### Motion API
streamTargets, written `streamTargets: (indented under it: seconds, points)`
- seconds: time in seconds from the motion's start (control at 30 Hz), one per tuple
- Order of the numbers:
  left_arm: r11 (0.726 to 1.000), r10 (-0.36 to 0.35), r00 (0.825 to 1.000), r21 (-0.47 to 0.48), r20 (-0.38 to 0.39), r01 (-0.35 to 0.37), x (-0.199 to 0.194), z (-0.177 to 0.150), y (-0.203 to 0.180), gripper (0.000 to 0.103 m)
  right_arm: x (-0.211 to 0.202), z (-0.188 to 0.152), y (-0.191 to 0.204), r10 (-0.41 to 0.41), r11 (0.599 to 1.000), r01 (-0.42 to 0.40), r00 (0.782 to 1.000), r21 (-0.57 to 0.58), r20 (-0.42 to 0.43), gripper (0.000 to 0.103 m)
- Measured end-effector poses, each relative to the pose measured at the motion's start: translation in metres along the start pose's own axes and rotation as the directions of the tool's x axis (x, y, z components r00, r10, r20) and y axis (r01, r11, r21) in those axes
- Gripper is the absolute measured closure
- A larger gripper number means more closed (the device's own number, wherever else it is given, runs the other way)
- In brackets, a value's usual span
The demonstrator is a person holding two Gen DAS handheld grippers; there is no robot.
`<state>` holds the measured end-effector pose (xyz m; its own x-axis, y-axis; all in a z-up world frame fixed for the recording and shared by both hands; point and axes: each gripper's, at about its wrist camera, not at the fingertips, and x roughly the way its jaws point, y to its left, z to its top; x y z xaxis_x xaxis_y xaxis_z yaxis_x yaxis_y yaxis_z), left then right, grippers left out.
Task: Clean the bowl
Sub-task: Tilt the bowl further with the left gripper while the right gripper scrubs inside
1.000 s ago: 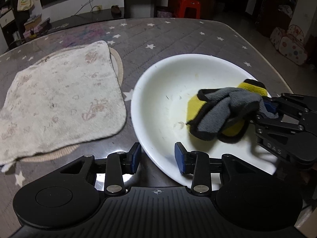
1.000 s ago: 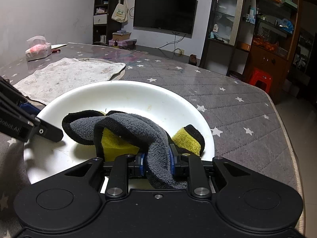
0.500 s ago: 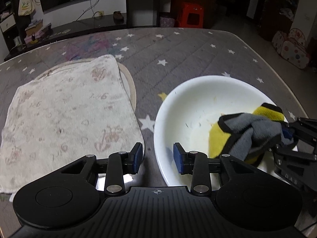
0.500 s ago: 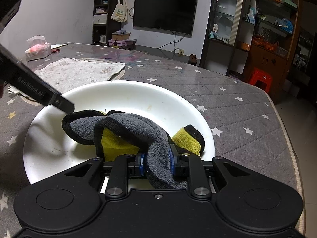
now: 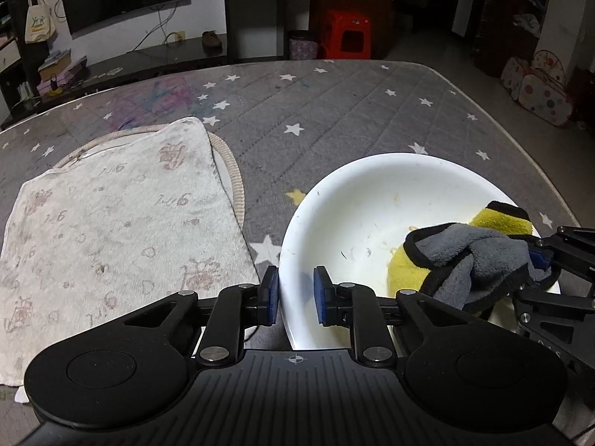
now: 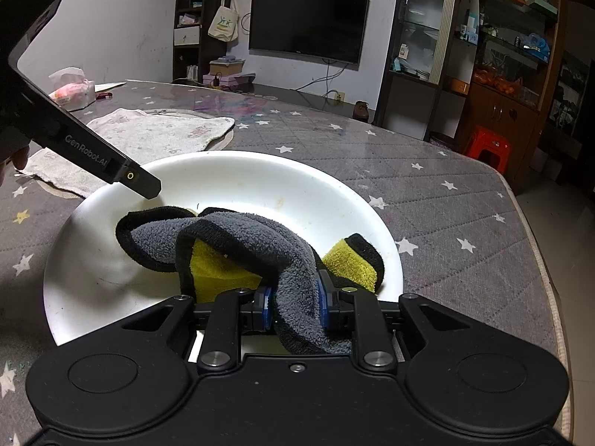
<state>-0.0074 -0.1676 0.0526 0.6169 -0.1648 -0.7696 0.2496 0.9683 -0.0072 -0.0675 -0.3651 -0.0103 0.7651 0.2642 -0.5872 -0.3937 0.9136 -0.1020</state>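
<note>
A white bowl (image 5: 357, 200) sits on the grey star-patterned table; it also shows in the right wrist view (image 6: 260, 174). A grey and yellow cleaning cloth (image 5: 468, 256) lies inside it. My right gripper (image 6: 293, 306) is shut on the grey fold of the cloth (image 6: 238, 238) and rests it in the bowl. My left gripper (image 5: 295, 297) is open, its two blue pads on either side of the bowl's near left rim, not closed on it. Small specks and a yellowish smear mark the bowl's inside.
A worn beige towel (image 5: 111, 223) lies over a round mat on the table to the left of the bowl. A tissue pack (image 6: 72, 91) sits at the table's far left. The table edge runs close on the right, with a red stool (image 5: 347, 33) beyond.
My left gripper has pulled back and shifted left, from over the bowl's near rim to straddling its left rim. The right gripper and cloth have stayed put.
</note>
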Motion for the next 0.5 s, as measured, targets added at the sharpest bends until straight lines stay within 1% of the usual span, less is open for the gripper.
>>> streamTargets:
  seconds: [0.27, 0.5]
  points:
    - [1.000, 0.004, 1.000, -0.007, 0.002, -0.004, -0.007, -0.009, -0.002, 0.083, -0.001, -0.001, 0.001, 0.002, 1.000, -0.002, 1.000, 0.000, -0.003, 0.080]
    - [1.000, 0.016, 1.000, -0.007, 0.002, -0.016, -0.010, -0.013, -0.004, 0.083, -0.010, -0.006, 0.006, 0.022, 1.000, -0.023, 1.000, -0.017, -0.017, 0.079]
